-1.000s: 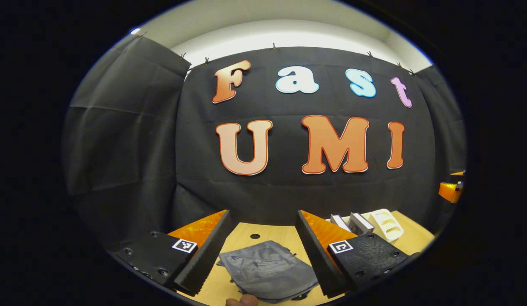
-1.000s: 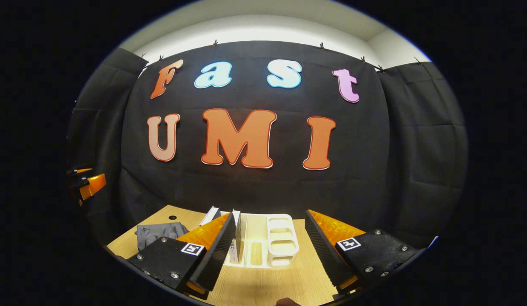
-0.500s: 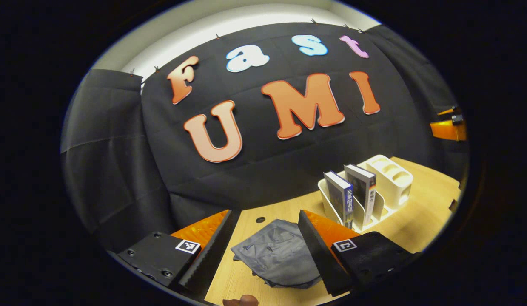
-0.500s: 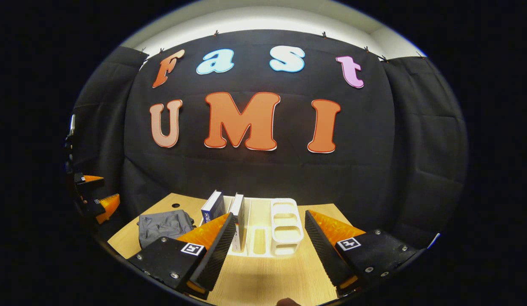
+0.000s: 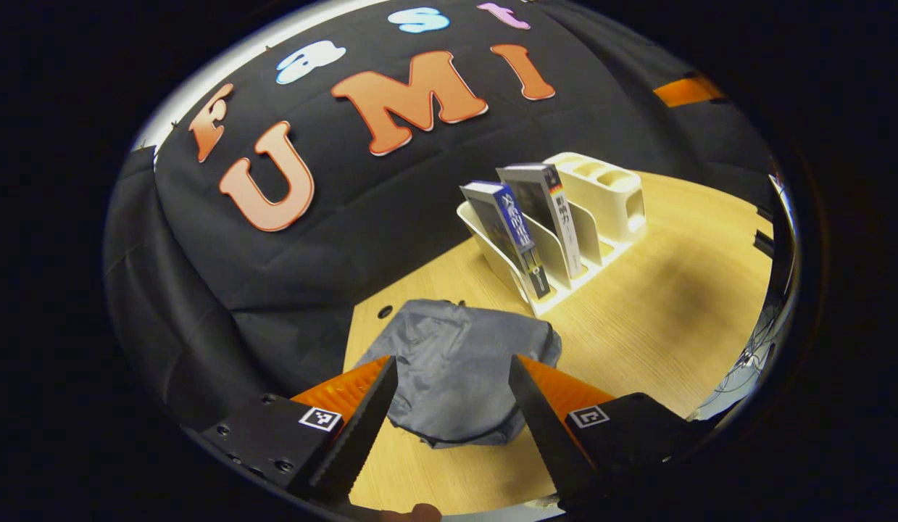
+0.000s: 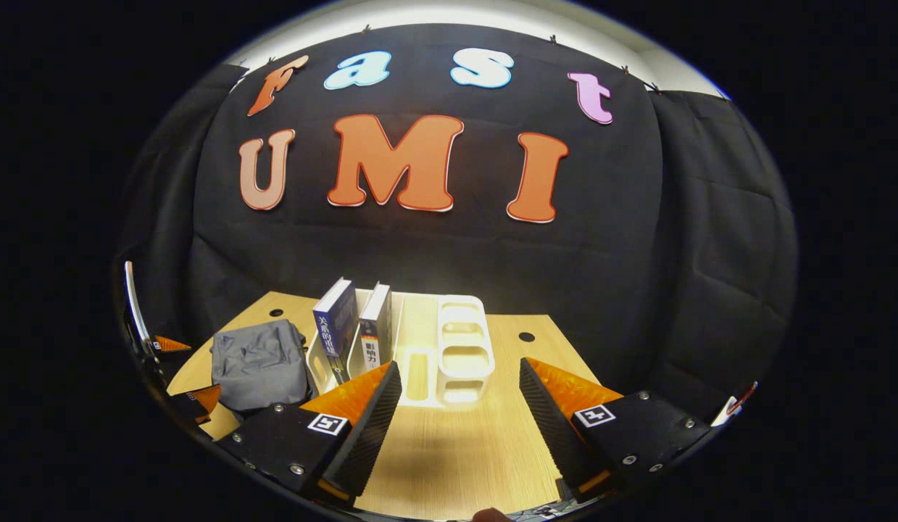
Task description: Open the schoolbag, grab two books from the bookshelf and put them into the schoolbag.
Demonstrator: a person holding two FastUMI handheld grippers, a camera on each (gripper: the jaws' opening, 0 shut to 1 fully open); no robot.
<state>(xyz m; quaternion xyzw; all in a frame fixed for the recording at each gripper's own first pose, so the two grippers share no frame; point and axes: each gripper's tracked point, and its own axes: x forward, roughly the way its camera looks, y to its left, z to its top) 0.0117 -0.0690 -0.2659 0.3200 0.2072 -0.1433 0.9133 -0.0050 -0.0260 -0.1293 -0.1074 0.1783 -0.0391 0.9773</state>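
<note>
The schoolbag (image 5: 459, 373) is found lying flat and crumpled on the wooden table (image 5: 659, 312), near its back-left part, just beside the white bookshelf (image 5: 601, 210). No opening in the bag can be made out. Two books are seen standing upright in the bookshelf's slots: a blue-spined book (image 5: 514, 232) nearest the bag and a grey-covered book (image 5: 554, 210) next to it. The remaining compartments of the shelf are seen further along.

The left gripper (image 5: 449, 413) is held above the bag with its fingers spread apart and nothing between them. In the right gripper view, the right gripper (image 6: 459, 413) is likewise held with fingers apart, unloaded, above bare table in front of the bookshelf (image 6: 456, 348); the schoolbag (image 6: 259, 366) is seen to the left.
</note>
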